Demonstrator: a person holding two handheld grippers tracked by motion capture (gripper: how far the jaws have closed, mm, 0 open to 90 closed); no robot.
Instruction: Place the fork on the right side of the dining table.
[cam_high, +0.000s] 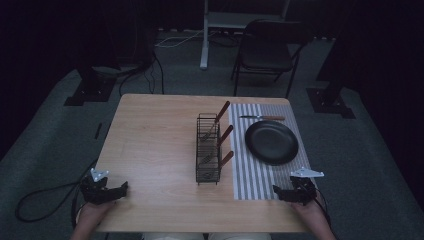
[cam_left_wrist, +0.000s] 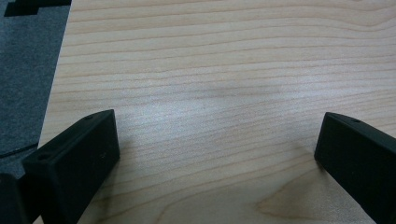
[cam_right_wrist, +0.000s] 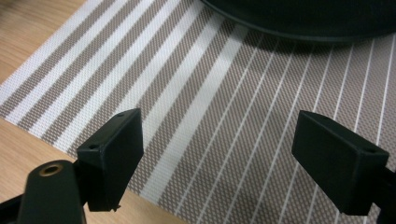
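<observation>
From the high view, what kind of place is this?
Likely a lab or studio recording setup, not a home: a lone wooden table on grey carpet, dark surroundings with stand bases and floor cables, and a staged place setting of striped placemat and black plate.

A light wooden table (cam_high: 155, 150) stands on a grey carpet floor (cam_high: 45, 150). On its right part lies a striped placemat (cam_high: 255, 175), which carries a black plate (cam_high: 271, 142) and a knife (cam_high: 262, 118) with a wooden handle beyond the plate. Just beside the left edge of the placemat, a black wire rack (cam_high: 208, 150) stands directly on the wood, with wooden-handled cutlery (cam_high: 220, 137) in it.
</observation>
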